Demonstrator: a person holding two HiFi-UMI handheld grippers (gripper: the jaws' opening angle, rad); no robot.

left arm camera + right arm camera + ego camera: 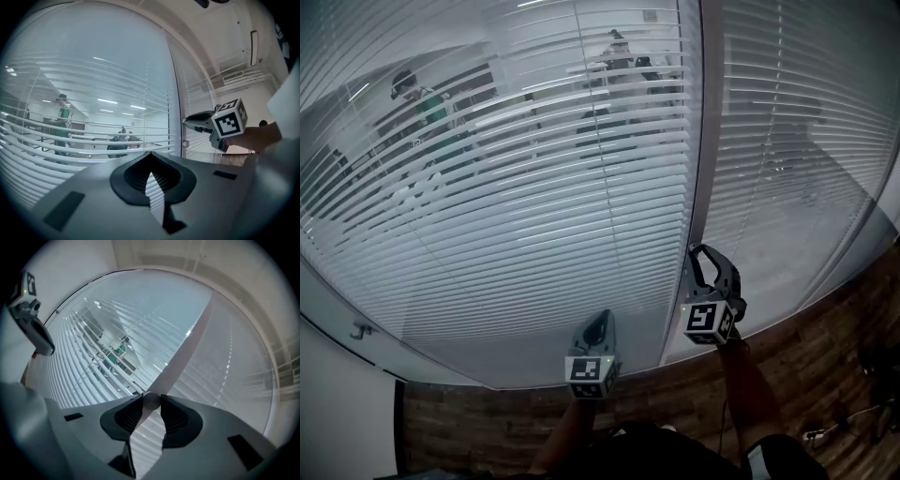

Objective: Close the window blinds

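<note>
Our right tool (700, 251) clamps a round knob (151, 401) on the frame (705, 141) between the two window blinds (534, 187). To its left, our left tool (151, 172) is closed and empty.

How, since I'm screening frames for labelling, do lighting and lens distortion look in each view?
Head view: dim, and the fisheye bows the blinds. Left gripper view: dark vignette, ceiling lights streak behind the blinds, and the left gripper fills the lower frame. Right gripper view: whole scene tilted, blinds pale and washed out, knob slightly soft.

White slatted blinds (534, 206), part-open, round knob (150, 400)
</note>
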